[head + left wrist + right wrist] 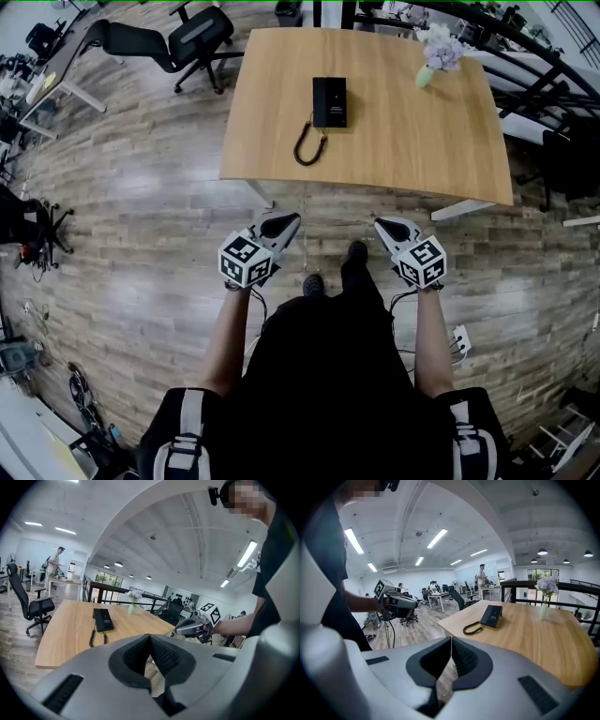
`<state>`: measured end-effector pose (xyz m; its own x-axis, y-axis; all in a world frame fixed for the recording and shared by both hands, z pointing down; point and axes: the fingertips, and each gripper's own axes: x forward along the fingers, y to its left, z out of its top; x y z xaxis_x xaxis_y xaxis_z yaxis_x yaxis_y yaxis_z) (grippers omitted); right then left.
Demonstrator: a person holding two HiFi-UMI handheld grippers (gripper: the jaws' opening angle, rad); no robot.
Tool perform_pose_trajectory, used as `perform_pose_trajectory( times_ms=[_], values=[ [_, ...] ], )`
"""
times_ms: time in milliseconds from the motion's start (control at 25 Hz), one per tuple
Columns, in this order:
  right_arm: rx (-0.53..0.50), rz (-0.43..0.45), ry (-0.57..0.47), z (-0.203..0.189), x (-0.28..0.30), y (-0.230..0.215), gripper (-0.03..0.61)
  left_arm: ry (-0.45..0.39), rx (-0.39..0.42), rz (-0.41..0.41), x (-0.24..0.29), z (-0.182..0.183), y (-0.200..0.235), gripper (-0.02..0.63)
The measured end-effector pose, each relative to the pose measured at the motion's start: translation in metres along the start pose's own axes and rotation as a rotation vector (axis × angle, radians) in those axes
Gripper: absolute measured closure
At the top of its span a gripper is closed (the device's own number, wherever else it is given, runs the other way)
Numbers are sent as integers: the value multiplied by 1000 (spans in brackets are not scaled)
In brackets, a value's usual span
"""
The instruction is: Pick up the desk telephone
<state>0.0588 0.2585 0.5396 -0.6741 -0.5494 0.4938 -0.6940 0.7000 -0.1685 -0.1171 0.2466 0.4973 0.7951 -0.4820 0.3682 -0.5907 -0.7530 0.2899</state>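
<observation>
Both claws, left claw (284,225) and right claw (387,228), are hanging closed and empty, well short of the desk (394,141); telephone (329,101) is lying there untouched.

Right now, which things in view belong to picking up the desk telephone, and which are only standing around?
For the job: desk telephone, its coiled cord, wooden table under it, left gripper and right gripper, both shut and empty.
Only standing around: flower vase, office chair.

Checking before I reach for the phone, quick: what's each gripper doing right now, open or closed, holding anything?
Left gripper: closed, fingers together, holding nothing.
Right gripper: closed, fingers together, holding nothing.
</observation>
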Motion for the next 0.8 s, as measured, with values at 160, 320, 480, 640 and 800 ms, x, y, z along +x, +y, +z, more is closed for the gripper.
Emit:
perform_pose_trajectory(
  times_ms=[160,320,480,640,800],
  values=[
    [-15,30,9,8,14,-17,554,8,-25,31,12,2,12,592],
    [-20,65,18,15,23,-40,554,7,-43,67,29,12,20,592],
    [-32,96,24,24,28,-66,554,2,-55,95,49,25,25,592],
    [-47,120,30,34,31,-92,554,-6,-51,119,66,43,27,592],
    [-64,136,31,42,33,-115,554,-4,-37,149,80,47,30,592]
  ],
)
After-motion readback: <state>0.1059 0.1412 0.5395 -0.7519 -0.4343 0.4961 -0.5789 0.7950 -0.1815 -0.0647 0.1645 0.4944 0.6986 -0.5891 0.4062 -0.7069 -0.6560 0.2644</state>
